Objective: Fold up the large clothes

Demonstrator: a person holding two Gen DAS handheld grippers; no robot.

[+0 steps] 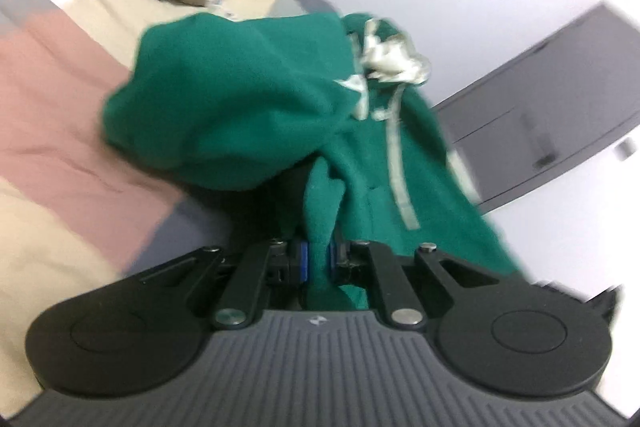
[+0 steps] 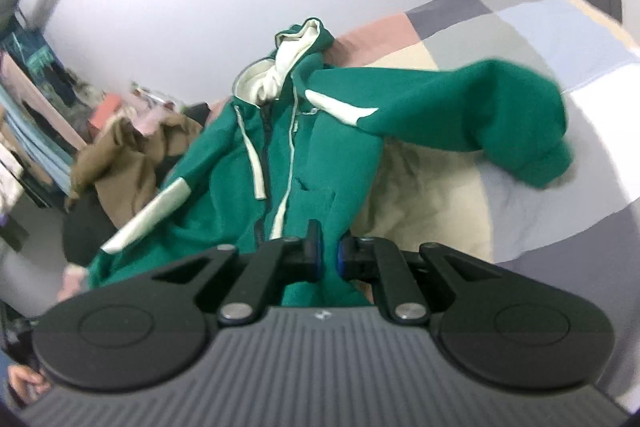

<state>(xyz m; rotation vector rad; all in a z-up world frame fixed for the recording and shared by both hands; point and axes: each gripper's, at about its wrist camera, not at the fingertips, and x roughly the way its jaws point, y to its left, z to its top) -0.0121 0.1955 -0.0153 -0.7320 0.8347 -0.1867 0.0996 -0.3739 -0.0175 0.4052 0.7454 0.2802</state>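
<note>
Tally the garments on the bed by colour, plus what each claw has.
Green: 1, the hoodie, white-lined hood, white drawstrings.
Brown: 1, a crumpled garment beside it on the patchwork bedspread.
Total: 2 garments.
Claws shut on cloth: 2, left claw and right claw, both on the hoodie.

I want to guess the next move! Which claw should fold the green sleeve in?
Probably the left claw. Both it and the right claw pinch the green hoodie, but the sleeve bulges right in front of the left one.
</note>
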